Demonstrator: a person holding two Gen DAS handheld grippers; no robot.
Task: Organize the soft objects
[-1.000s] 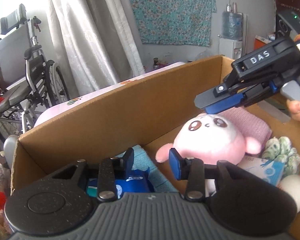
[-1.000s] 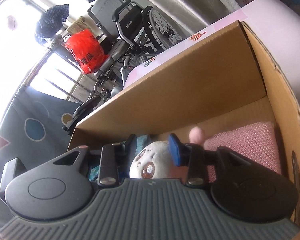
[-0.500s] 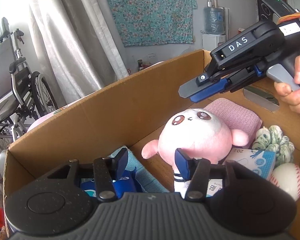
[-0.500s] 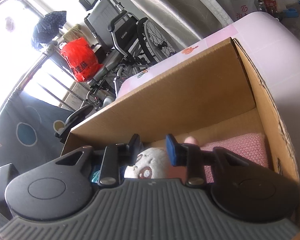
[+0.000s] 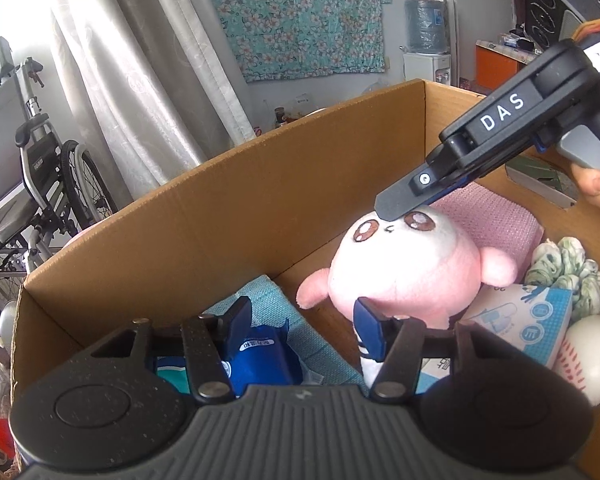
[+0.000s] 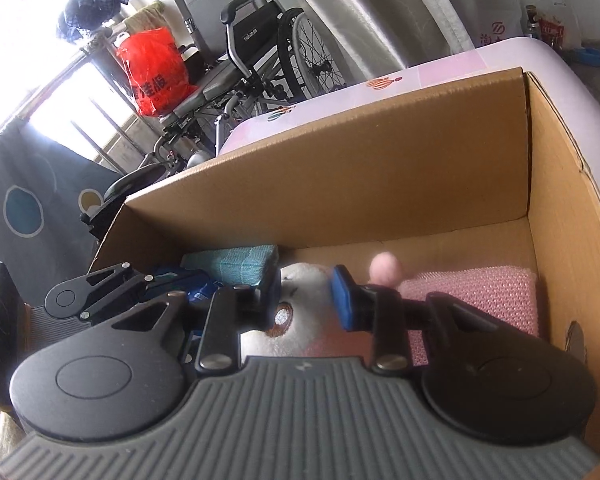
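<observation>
Two-handed, reached into the cardboard box [image 5: 260, 200] from its near side. Found the plush toy [image 5: 404, 268] sitting mid-box, face up, leaning toward the box's right half. Brought the right gripper [image 6: 306, 294] down onto the toy's forehead, jaws drawn narrow and, by the look of it, pinching the fluff between the eyes. Caught the left gripper [image 5: 300, 316] with its jaws opening, spread wide just beside the toy's lower body at the box's near wall, clamping nothing, with a blue packet [image 5: 260, 360] lying underneath.

Judged the toy light, squashy and non-slippery: likely to sag and swing from a shallow pinch of pile. Reckoned a deeper bite across the head, or around an ear or the neck, safer than surface fluff. Expected no breakage, only a slipped grip.

Noted the crowding in the box's right part: pink cloth [image 5: 496, 216] behind the toy toward the far right corner, a green-and-white scrunchie [image 5: 564, 268], a tissue pack [image 5: 520, 320] and a baseball [image 5: 584, 356] packed against the right wall. Saw a teal cloth [image 5: 268, 292] toward the box's left. Saw bare floor along the far wall, the best open room. Judged straight up the clearest way out, given tall walls all round.
</observation>
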